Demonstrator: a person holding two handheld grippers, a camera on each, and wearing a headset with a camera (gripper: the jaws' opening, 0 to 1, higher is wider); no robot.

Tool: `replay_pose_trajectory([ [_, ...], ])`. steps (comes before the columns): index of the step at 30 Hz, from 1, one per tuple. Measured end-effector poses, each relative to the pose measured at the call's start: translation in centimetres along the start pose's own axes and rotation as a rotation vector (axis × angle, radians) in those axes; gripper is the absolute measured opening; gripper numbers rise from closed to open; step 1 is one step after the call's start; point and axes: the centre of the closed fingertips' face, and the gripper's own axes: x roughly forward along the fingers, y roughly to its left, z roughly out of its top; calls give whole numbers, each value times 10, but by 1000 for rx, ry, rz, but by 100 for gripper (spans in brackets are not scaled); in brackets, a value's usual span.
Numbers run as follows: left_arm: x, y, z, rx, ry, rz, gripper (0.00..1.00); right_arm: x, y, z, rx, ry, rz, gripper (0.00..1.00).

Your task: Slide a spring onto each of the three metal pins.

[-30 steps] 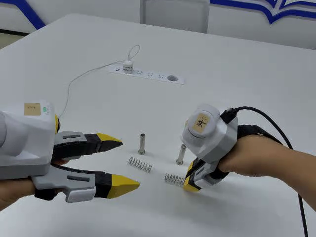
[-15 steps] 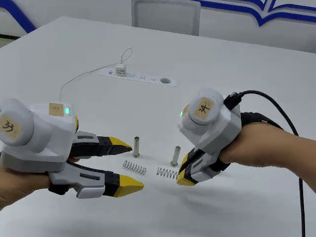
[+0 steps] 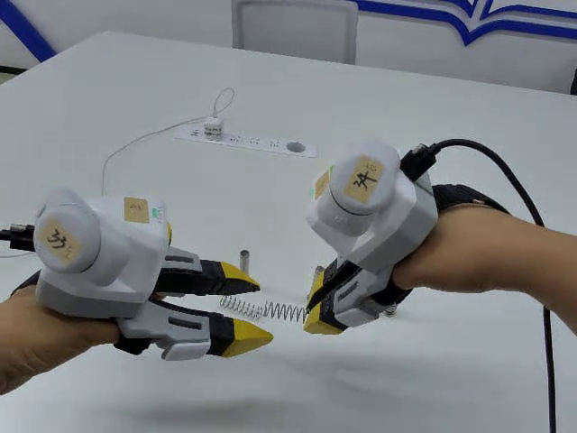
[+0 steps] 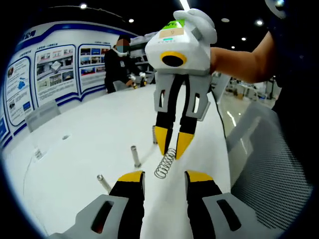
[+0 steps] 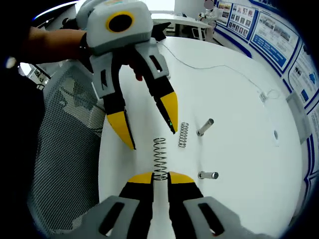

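The right gripper (image 5: 160, 175) is clenched on one end of a spring (image 5: 159, 157), its yellow tips pinching the last coils while the rest reaches out free toward the left gripper (image 4: 163, 177), which hangs with its jaws parted and nothing between them. In the head view the right gripper (image 3: 315, 317) holds that spring (image 3: 287, 312) low over the white table (image 3: 406, 135). A second spring (image 3: 234, 306) lies on the table just beside it, under the left gripper (image 3: 251, 308). The spring looks thin, light and very bouncy: its free end should wobble, the coils should squash if pinched hard across, and a dropped one would likely roll or skid on the smooth table. The end grip seems sound, since it leaves the open far end free to go over a pin, though a steadying touch from the other tool may help aim it. One pin (image 3: 243, 261) stands upright just beyond the left gripper. Another pin (image 5: 209, 175) sits close beside the right gripper's tips and is mostly covered by that tool in the head view. A small post (image 4: 103, 182) near the left gripper's own jaw may be the third pin, but the fisheye edge makes that unsure. Whether the held spring touches the table cannot be told
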Motion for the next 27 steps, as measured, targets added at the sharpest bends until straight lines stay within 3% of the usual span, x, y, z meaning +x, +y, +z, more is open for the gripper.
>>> replay_pose_trajectory([
  [20, 7, -11, -1, 44, 20, -26, 15, -4, 13, 7, -106, -12, 39, 11],
  [27, 9, -12, -2, 42, 26, -28, 13, -4, 14, 6, -120, -14, 42, 12],
])
